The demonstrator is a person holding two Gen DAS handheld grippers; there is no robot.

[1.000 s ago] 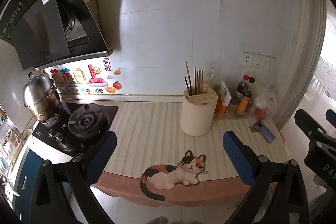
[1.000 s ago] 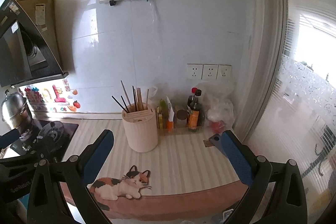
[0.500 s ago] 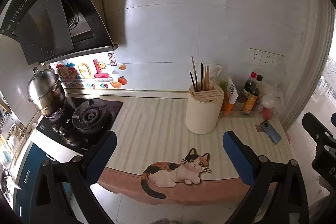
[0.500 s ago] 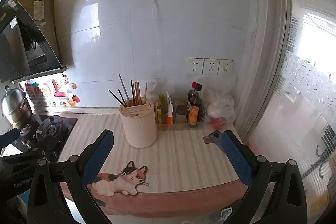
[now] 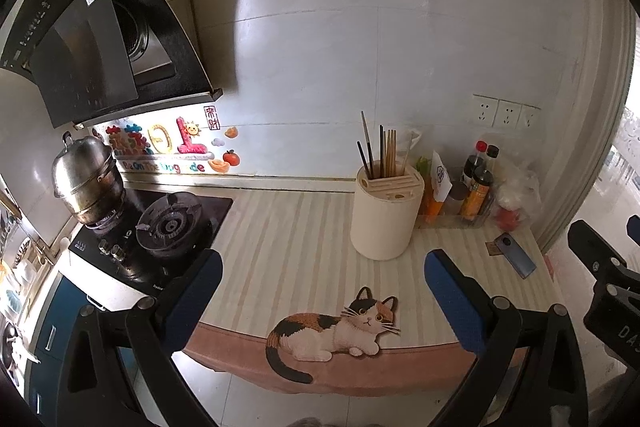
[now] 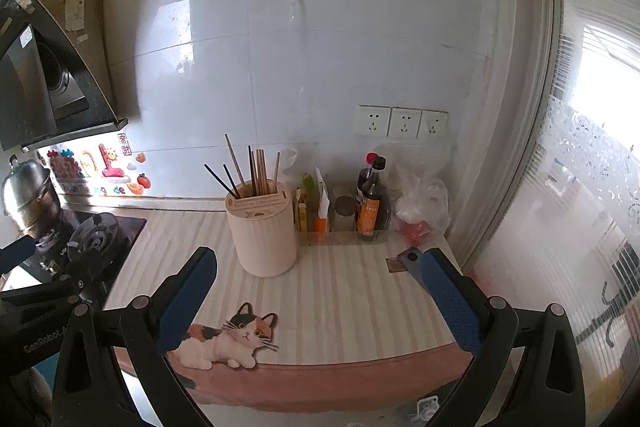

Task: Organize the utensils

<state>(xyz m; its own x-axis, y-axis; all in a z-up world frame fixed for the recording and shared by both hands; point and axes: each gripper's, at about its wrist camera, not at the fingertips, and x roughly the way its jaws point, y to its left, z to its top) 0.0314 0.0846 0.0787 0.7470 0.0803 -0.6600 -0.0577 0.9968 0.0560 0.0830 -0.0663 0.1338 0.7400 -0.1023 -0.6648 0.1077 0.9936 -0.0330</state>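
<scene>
Both grippers, left gripper (image 5: 322, 287) and right gripper (image 6: 320, 287), gape empty, utensil holder (image 6: 262, 229) well ahead.

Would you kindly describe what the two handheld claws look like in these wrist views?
The left claw and the right claw look the same: two black plastic fingers, each faced inside with a textured blue pad, on black triangular link frames with round silver rivets. White lettering marks each body, "GenRobot" on the left one as seen from the right wrist. No cables, hands or sleeves are visible.
</scene>
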